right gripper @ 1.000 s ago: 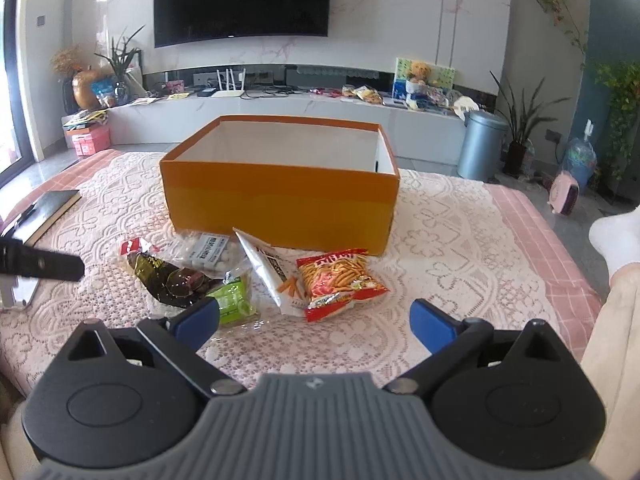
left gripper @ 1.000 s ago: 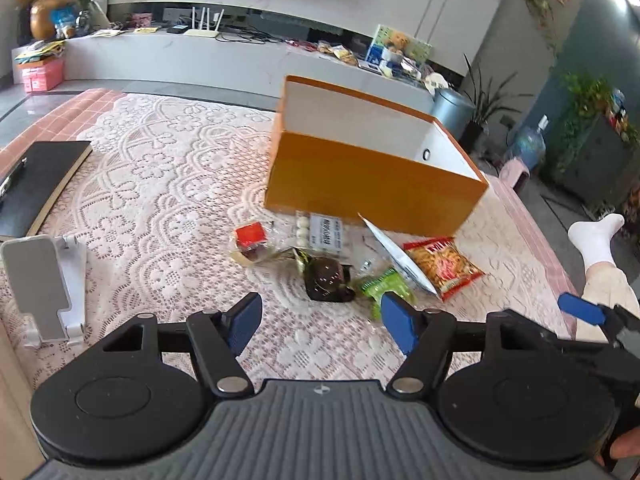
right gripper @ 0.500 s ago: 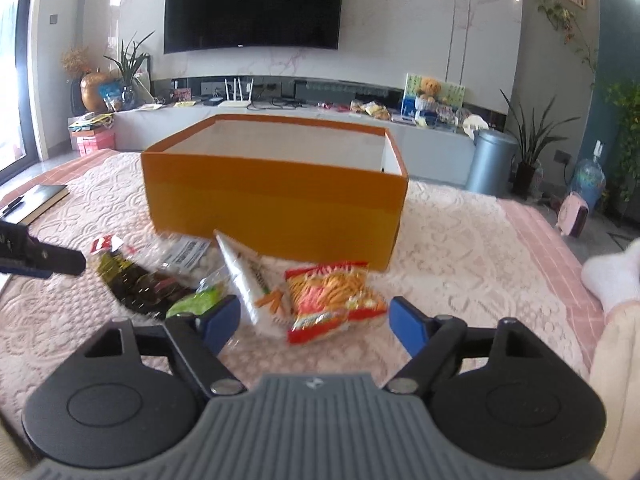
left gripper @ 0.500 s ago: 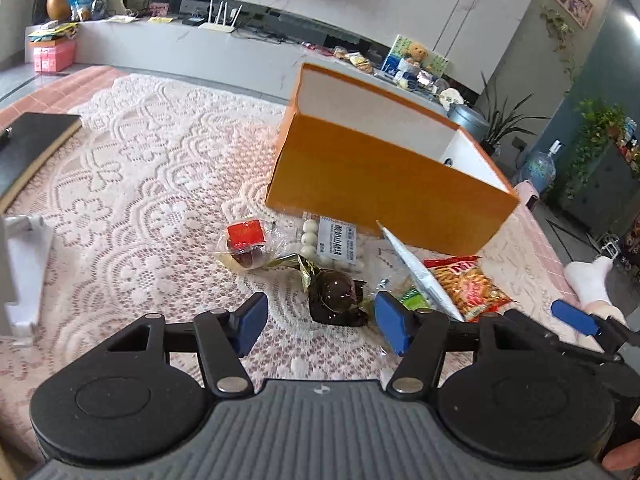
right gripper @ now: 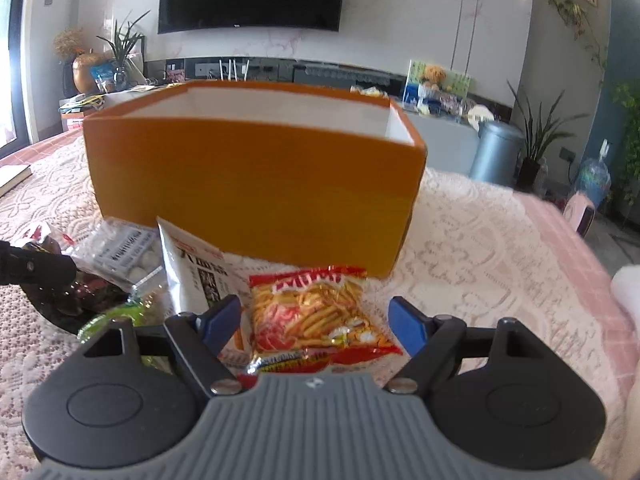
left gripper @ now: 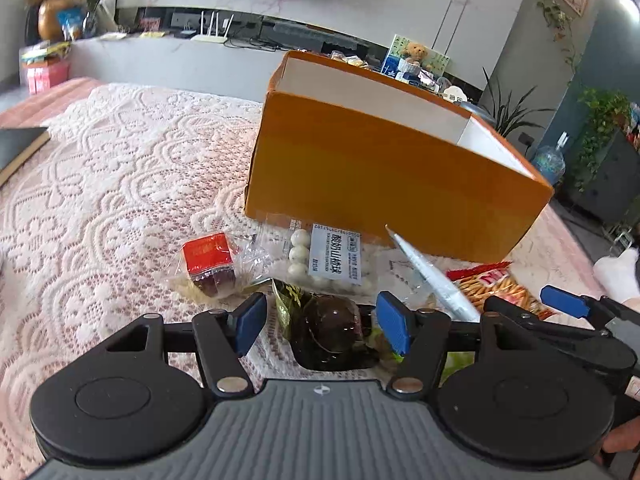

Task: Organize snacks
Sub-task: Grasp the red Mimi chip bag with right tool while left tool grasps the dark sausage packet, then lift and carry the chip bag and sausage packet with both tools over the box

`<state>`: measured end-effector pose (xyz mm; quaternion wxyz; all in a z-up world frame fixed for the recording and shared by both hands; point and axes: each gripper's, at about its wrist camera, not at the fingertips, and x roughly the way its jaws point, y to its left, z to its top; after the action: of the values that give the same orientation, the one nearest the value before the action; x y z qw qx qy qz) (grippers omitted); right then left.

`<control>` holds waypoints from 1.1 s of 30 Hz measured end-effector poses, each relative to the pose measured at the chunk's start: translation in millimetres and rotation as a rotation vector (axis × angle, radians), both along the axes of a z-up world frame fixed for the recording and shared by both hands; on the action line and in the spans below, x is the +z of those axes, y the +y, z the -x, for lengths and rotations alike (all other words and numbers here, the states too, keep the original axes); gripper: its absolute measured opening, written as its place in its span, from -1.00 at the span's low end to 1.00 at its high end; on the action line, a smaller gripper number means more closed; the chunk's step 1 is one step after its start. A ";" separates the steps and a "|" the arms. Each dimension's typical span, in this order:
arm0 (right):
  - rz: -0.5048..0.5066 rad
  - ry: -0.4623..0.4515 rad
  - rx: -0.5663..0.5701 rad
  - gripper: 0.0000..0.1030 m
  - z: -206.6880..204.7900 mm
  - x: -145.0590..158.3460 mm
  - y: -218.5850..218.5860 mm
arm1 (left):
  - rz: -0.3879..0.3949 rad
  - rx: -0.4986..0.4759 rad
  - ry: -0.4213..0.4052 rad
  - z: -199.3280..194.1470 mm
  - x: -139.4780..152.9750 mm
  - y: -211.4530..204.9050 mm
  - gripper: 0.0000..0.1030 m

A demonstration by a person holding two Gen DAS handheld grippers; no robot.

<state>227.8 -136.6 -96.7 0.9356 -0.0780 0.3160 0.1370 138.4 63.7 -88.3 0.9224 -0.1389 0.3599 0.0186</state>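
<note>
An open orange box (left gripper: 380,176) (right gripper: 248,184) stands on the lace cloth. In front of it lie a red-topped packet (left gripper: 208,260), a pack of white balls (left gripper: 332,260), a white bag (left gripper: 432,276) and a green packet (right gripper: 116,316). My left gripper (left gripper: 322,328) is low over a dark snack packet (left gripper: 328,332). Its blue pads stand open on either side of the packet, clear of it. The right gripper (right gripper: 316,326) is open around a red chips packet (right gripper: 316,312), and its pads do not press on it. One left finger (right gripper: 36,268) shows at the right wrist view's left edge.
A black book (left gripper: 20,148) lies at the table's far left edge. A person's foot in a white sock (left gripper: 616,276) rests off the table's right side. Behind the table runs a long white bench (left gripper: 180,56) with a router, plants and clutter.
Both grippers have come down and forward onto the snack pile. The right jaws have narrowed around the chips packet. The dark packet now sits between the left pads.
</note>
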 end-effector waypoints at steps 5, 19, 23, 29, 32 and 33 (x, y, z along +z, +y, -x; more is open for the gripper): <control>0.010 0.007 -0.002 0.54 -2.6 -12.3 -0.4 | -0.031 -0.030 0.033 -4.3 -10.8 -7.3 0.43; 0.000 -0.004 -0.012 0.23 -0.8 -26.4 -1.3 | -0.084 -0.079 0.017 1.6 -14.6 -23.3 -0.22; 0.012 -0.018 -0.007 0.12 5.3 -24.2 2.3 | -0.061 -0.067 0.014 0.9 -13.7 -19.7 -0.24; 0.015 -0.032 -0.015 0.01 11.5 -16.1 2.0 | -0.064 -0.067 -0.029 10.1 -0.3 -20.1 -0.25; 0.016 -0.050 -0.021 0.00 17.2 -9.7 0.0 | -0.061 -0.055 -0.041 15.4 7.7 -17.2 -0.25; 0.017 -0.054 -0.023 -0.01 19.4 -7.7 -0.4 | -0.058 -0.051 -0.044 16.5 10.2 -16.5 -0.25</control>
<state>208.4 -137.1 -104.4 0.9446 -0.0859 0.2926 0.1214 121.9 47.1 -78.1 0.9339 -0.1030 0.3423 0.0024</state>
